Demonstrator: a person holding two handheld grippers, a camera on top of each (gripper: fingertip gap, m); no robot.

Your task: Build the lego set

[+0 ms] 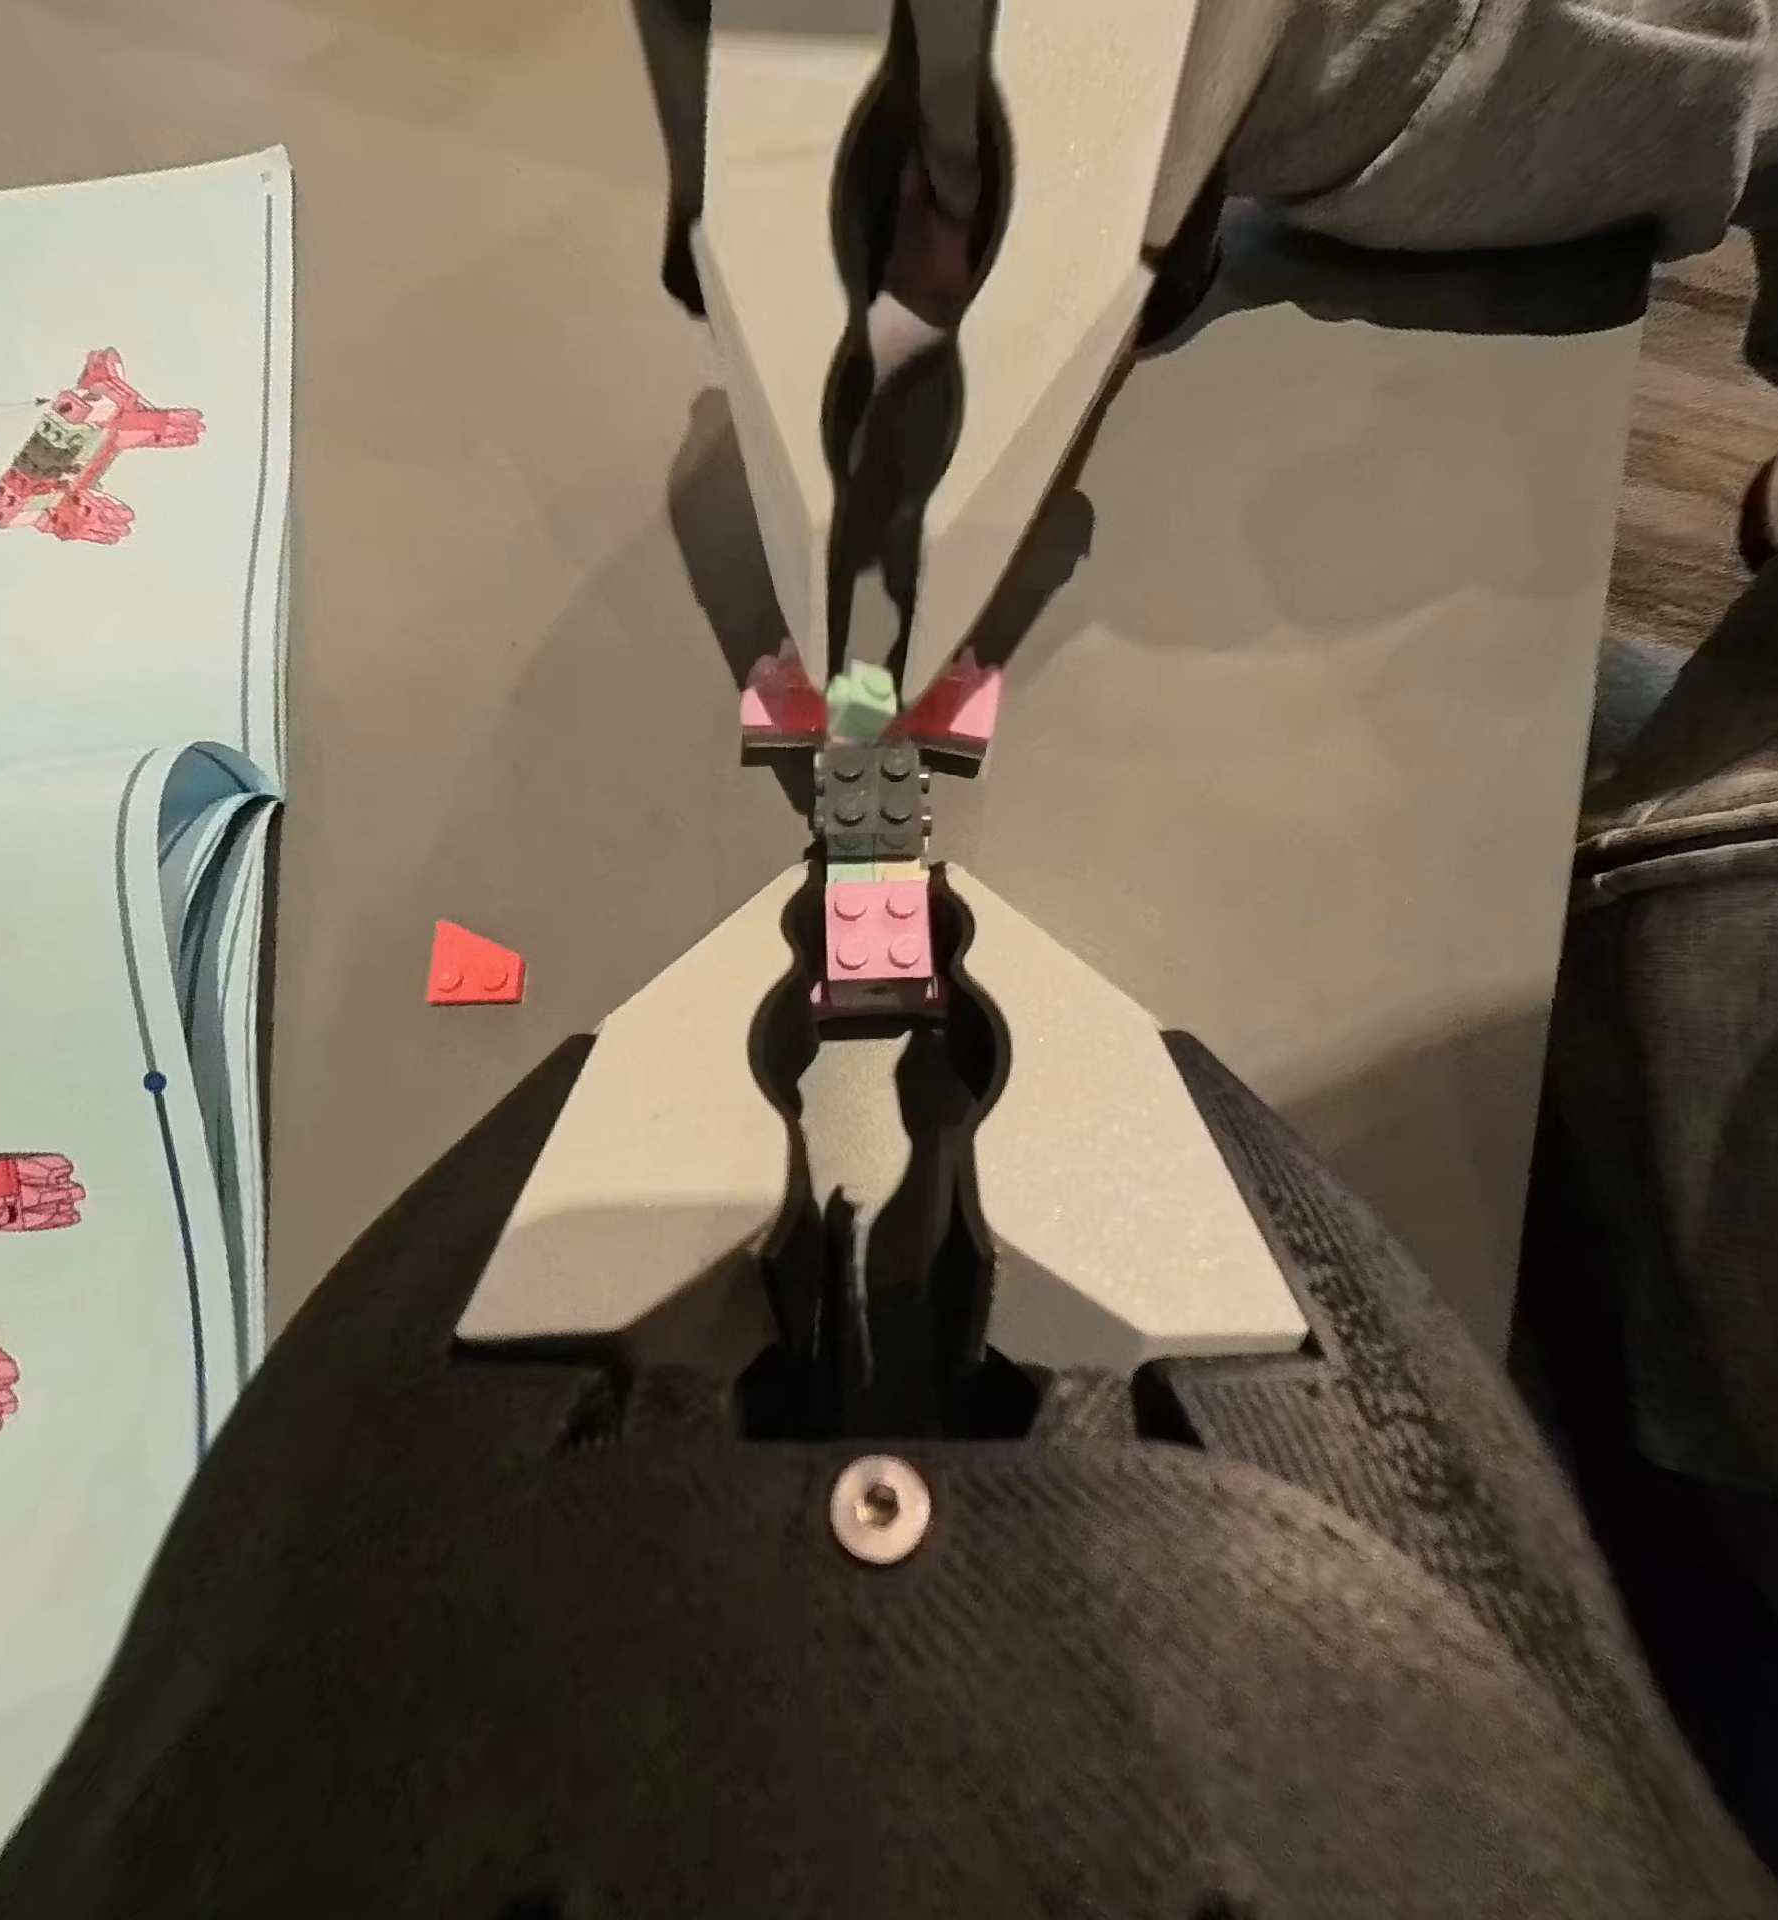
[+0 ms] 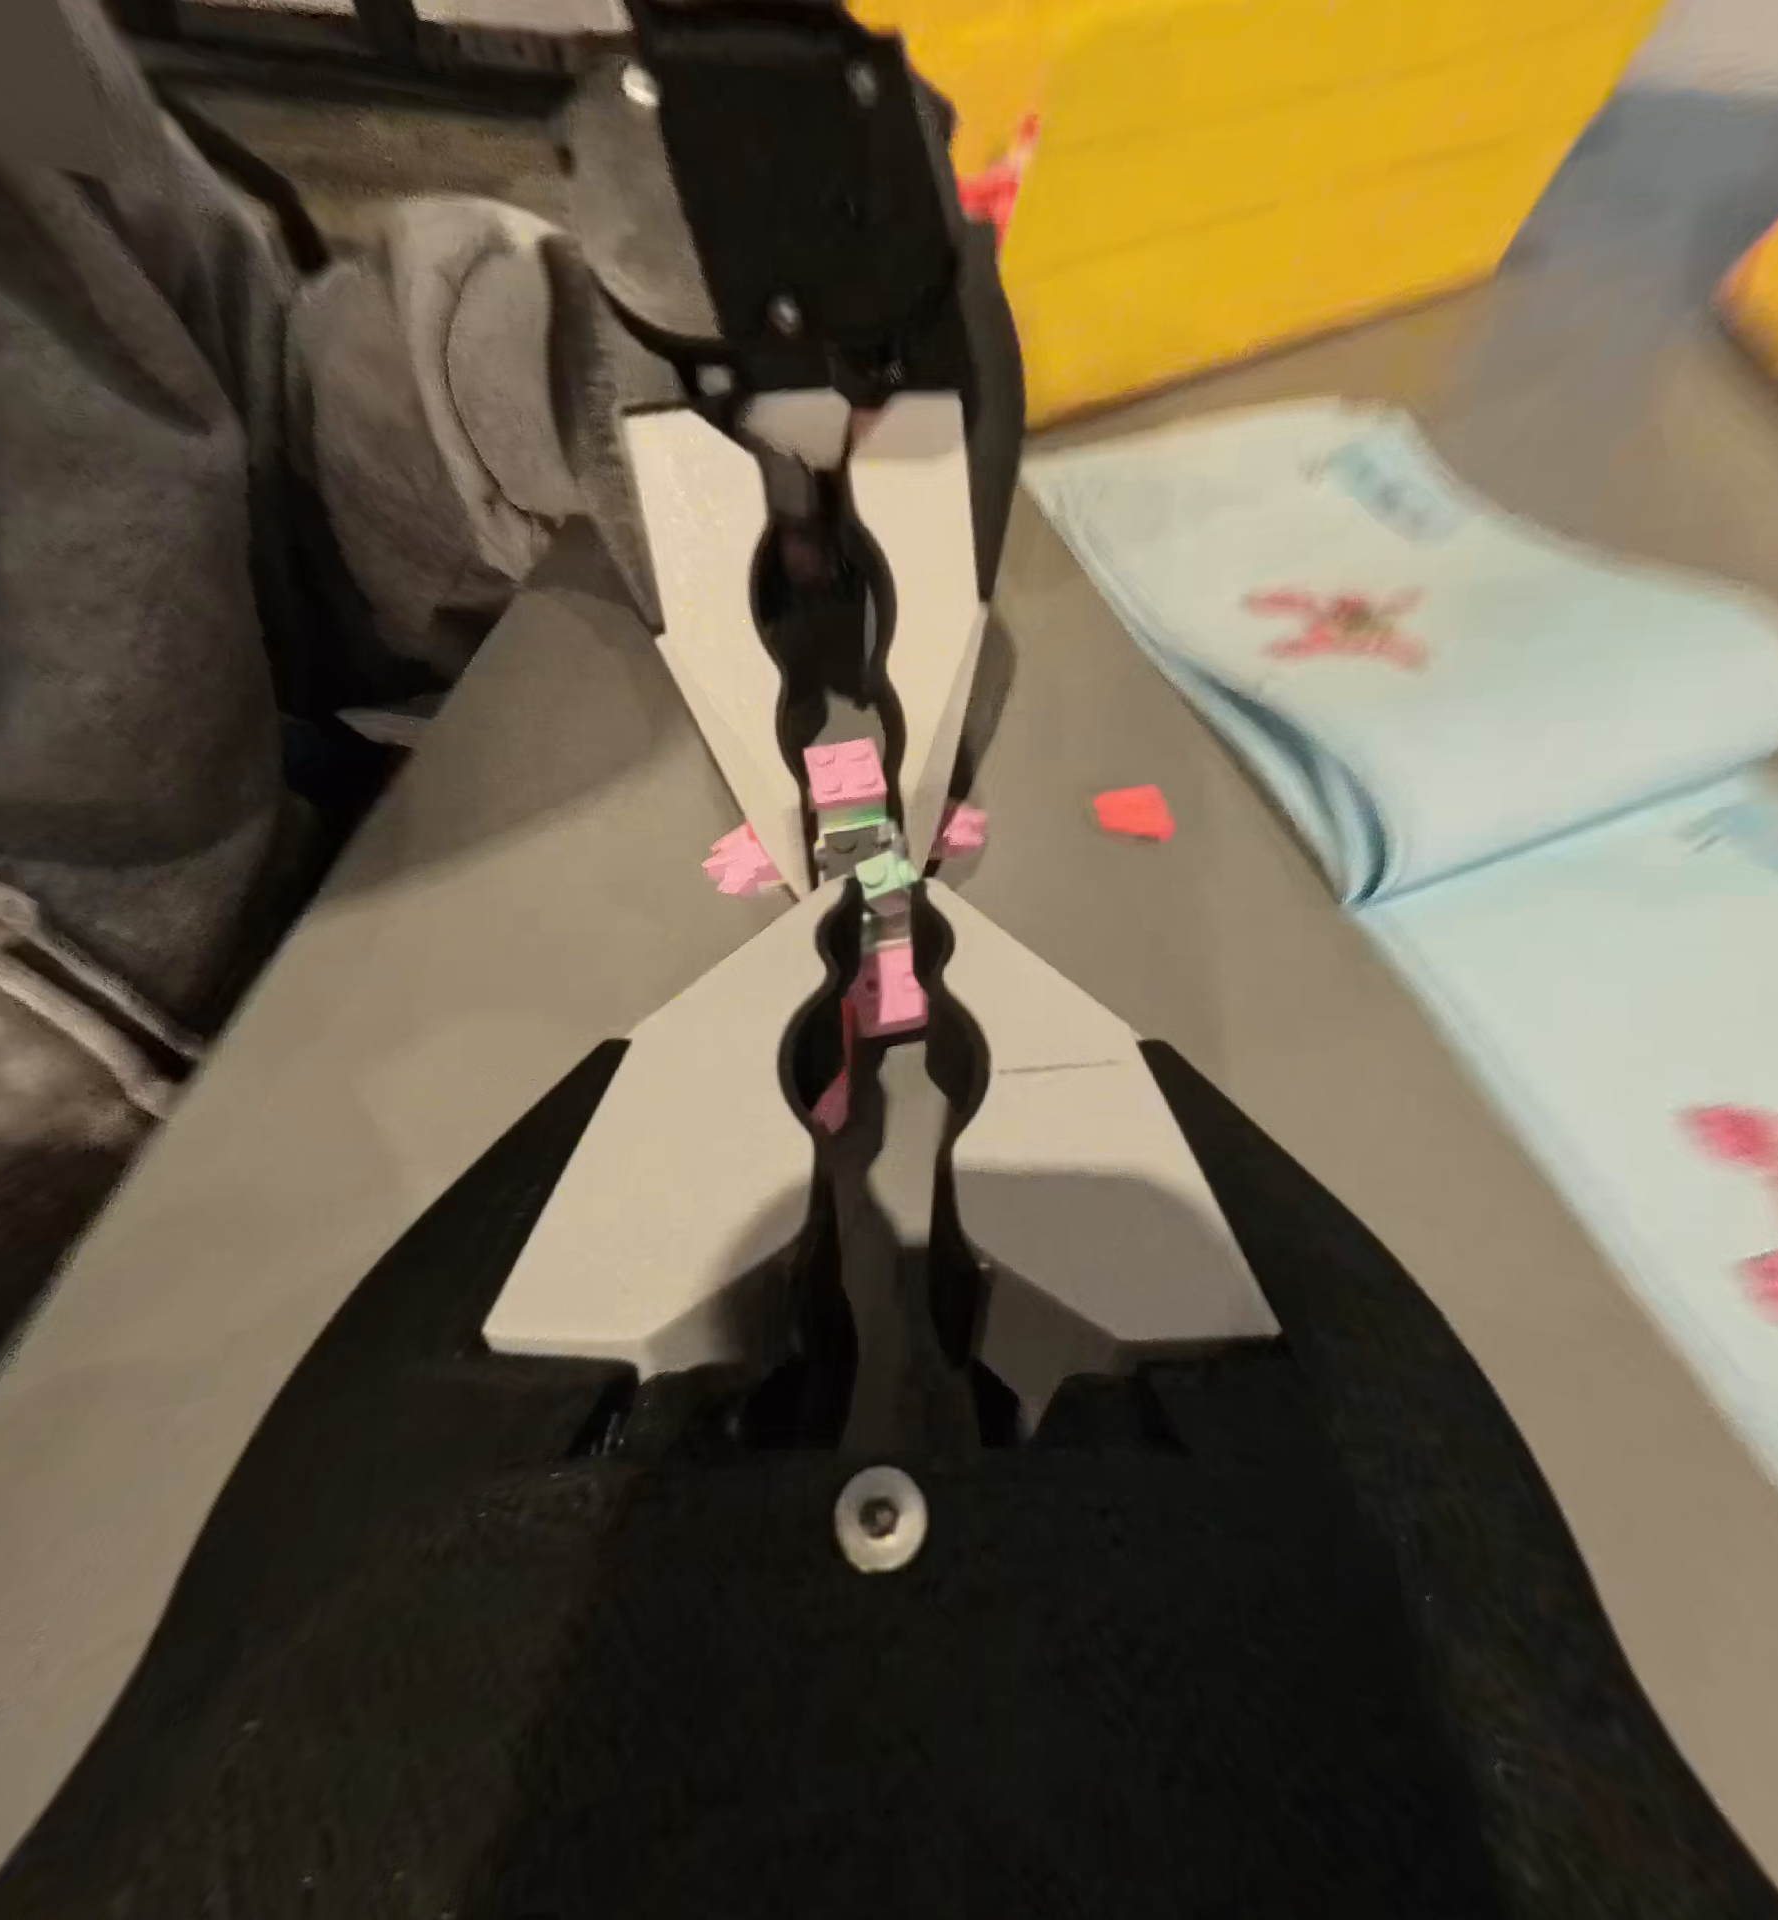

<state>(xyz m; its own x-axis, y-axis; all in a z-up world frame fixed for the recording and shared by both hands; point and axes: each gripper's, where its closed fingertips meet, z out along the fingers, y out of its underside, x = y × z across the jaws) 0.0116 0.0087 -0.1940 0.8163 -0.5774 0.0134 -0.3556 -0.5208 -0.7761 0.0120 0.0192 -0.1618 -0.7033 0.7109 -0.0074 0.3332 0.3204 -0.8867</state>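
The left gripper pinches the pink end of the small half-built model of pink, grey and mint-green plastic bricks between its jaws, holding it above the grey desk. The right gripper meets it nose to nose from the far side, its jaws pressed onto a small mint-green brick that touches the model's other end, between two pink-and-red wing pieces. A loose red wedge plate lies on the desk, just beside the open pale-blue instruction booklet. In the blurred right wrist view, a yellow box stands beyond the booklet.
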